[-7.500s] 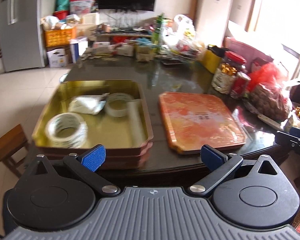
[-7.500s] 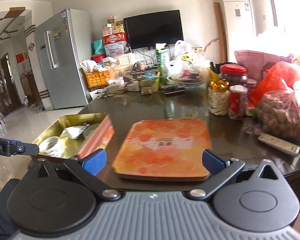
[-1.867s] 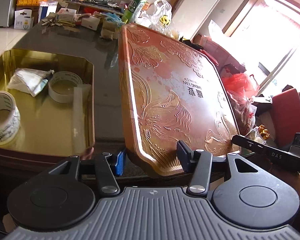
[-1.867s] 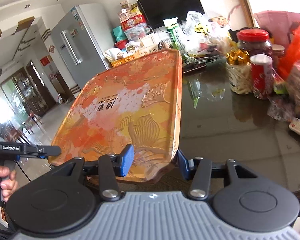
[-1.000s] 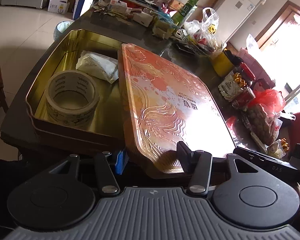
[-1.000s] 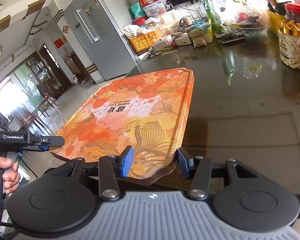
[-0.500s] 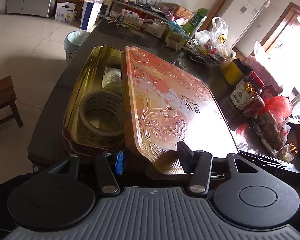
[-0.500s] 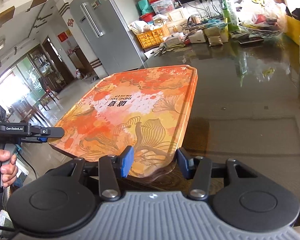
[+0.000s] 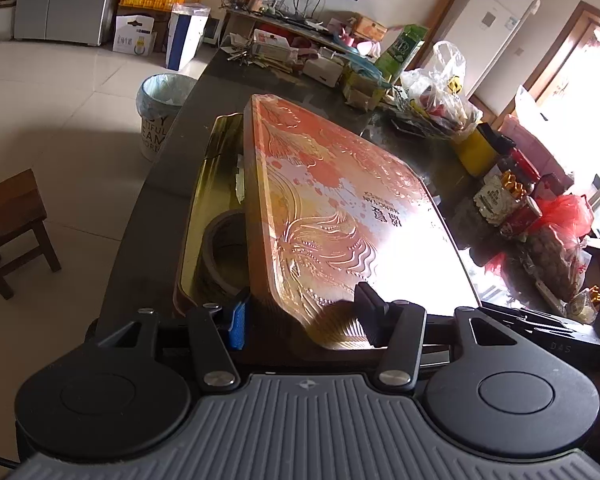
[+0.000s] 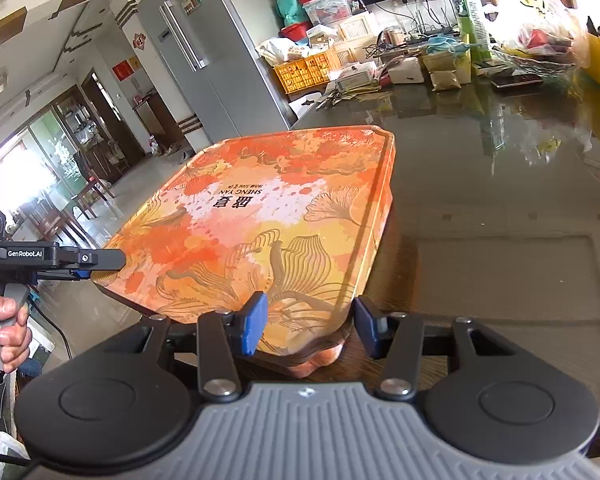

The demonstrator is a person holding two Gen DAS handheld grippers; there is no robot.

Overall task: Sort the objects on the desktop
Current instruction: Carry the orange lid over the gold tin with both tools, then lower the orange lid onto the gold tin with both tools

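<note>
I hold the orange lid (image 9: 340,216) pinched at its near corners by the left gripper (image 9: 300,316) and right gripper (image 10: 310,324), hovering over the gold tin (image 9: 208,184) with the tape roll (image 9: 224,256) inside; lowering and seating it remains.

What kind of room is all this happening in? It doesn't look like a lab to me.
Most likely a lived-in home, an open dining and living area. A tall fridge stands by the wall, a dark dining table is crowded with food jars and bags, and a small wooden stool sits on the tiled floor.
</note>
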